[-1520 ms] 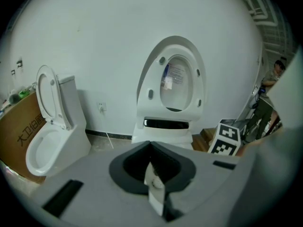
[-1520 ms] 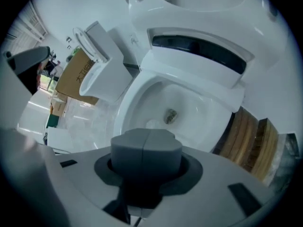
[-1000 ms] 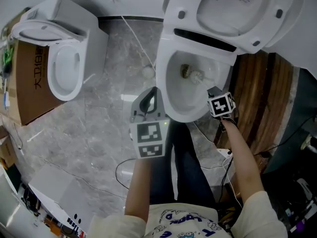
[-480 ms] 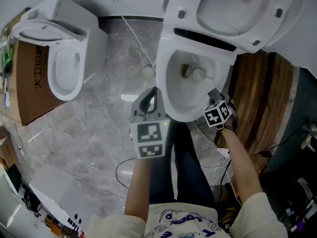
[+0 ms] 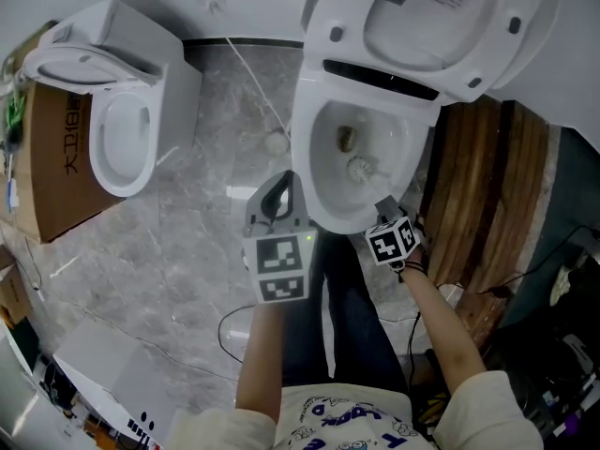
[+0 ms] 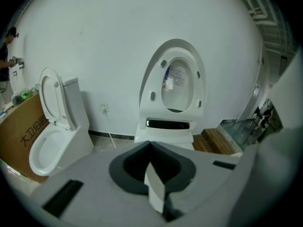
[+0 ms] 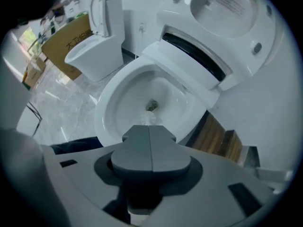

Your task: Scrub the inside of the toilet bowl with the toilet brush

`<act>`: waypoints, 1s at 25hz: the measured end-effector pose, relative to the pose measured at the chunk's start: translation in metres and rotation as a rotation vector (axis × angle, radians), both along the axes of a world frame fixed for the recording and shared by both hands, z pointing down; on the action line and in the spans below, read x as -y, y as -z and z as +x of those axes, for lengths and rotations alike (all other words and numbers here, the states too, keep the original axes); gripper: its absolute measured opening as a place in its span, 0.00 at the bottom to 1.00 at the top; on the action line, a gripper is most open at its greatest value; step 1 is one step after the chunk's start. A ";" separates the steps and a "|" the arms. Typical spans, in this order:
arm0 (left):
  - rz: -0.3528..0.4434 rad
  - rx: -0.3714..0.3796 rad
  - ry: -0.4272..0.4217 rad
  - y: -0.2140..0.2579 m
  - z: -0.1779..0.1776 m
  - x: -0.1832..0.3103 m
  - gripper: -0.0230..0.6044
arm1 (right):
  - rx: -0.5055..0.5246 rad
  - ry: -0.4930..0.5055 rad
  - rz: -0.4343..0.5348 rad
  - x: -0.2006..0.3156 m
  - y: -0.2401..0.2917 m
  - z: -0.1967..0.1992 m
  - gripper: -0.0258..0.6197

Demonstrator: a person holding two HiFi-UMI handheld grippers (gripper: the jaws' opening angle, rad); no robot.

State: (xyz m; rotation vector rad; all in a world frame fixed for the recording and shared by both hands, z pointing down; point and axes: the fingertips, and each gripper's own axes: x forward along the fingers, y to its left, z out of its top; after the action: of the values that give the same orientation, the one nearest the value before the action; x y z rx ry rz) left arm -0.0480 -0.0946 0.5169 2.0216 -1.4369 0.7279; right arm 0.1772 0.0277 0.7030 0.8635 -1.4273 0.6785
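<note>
The left gripper [image 5: 279,190] hangs just left of the toilet bowl [image 5: 304,148], jaws together and empty. The right gripper [image 5: 383,207], clamped on the toilet brush [image 5: 358,168], has drawn back, dragging the bristles from beside the bowl's drain toward its near wall, so 1 scrubbing stroke looks under way.

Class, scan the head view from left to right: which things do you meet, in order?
In order: cardboard box → second toilet → left gripper → right gripper → wooden planks.
</note>
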 end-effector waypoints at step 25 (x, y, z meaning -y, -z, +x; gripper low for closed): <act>0.089 -0.017 0.063 0.073 -0.014 -0.005 0.04 | 0.332 -0.631 0.229 0.063 0.131 -0.036 0.30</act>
State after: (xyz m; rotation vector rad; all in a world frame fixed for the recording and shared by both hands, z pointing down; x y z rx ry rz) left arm -0.0623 -0.0892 0.4441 2.0335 -1.5414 0.6292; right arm 0.1415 -0.0349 0.5722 1.4611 -1.5475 1.1888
